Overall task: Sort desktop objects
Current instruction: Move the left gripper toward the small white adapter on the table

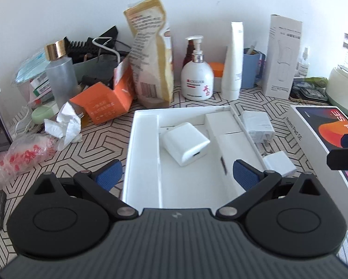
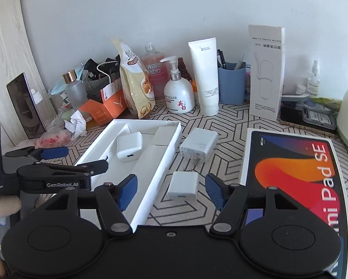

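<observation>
We judged our right gripper (image 2: 171, 191), its jaws spread wide and empty, nearer than the equally wide, empty left gripper (image 1: 177, 174) to the small white square charger (image 2: 182, 185), which lay on the patterned tabletop (image 2: 227, 125) straight ahead between its fingertips, just outside the shallow white cardboard tray (image 2: 176, 130).

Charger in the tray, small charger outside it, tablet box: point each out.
charger in the tray (image 1: 184, 146): left wrist view, top face.
small charger (image 2: 183, 185): right wrist view, top face, on the table between the open fingers.
tablet box (image 2: 294, 176): right wrist view, printed lid.
</observation>
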{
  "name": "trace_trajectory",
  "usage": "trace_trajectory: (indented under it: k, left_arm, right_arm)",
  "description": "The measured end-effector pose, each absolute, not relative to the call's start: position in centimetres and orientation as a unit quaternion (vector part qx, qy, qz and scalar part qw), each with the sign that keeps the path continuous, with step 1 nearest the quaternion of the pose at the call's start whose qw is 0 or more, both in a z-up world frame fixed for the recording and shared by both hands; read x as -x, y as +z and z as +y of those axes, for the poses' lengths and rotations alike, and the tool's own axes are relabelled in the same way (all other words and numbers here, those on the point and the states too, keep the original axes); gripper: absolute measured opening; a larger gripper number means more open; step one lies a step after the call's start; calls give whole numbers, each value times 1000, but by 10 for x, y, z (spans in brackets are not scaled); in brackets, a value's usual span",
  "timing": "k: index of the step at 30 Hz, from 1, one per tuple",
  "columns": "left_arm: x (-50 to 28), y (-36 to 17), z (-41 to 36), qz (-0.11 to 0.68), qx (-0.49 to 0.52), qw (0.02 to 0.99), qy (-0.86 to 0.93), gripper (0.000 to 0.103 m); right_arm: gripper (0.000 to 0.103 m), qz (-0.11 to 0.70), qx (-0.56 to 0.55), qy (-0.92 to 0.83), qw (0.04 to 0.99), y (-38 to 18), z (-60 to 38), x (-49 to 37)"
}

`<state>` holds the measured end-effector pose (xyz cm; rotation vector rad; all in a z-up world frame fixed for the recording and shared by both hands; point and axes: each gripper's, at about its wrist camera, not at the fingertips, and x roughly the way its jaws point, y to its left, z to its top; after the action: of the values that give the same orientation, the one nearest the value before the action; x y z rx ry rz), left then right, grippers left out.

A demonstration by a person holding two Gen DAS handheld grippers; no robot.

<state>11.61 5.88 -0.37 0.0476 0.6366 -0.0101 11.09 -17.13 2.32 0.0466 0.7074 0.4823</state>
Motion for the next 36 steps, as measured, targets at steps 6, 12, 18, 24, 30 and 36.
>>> trace_trajectory:
  k: [6, 12, 18, 24, 30, 36]
  left_arm:
    - [-116, 7, 2, 302, -86, 950, -7, 103]
    - [-126, 3, -49, 319, -117, 940, -32, 103]
    - [-141, -11, -81, 348, -117, 929, -42, 103]
    - [-155, -22, -93, 376, -118, 918, -45, 103]
    - [-157, -28, -97, 386, -122, 914, -36, 103]
    - [-164, -37, -105, 383, -137, 914, -18, 96]
  right_arm:
    - [70, 287, -68, 224, 929, 22, -211, -66]
    - [70, 237, -80, 208, 946, 24, -241, -24]
    - [75, 199, -77, 215, 953, 28, -257, 10]
    - [75, 197, -85, 220, 952, 23, -267, 18]
    - [75, 205, -94, 214, 950, 18, -274, 17]
    - [75, 205, -100, 209, 951, 16, -279, 23]
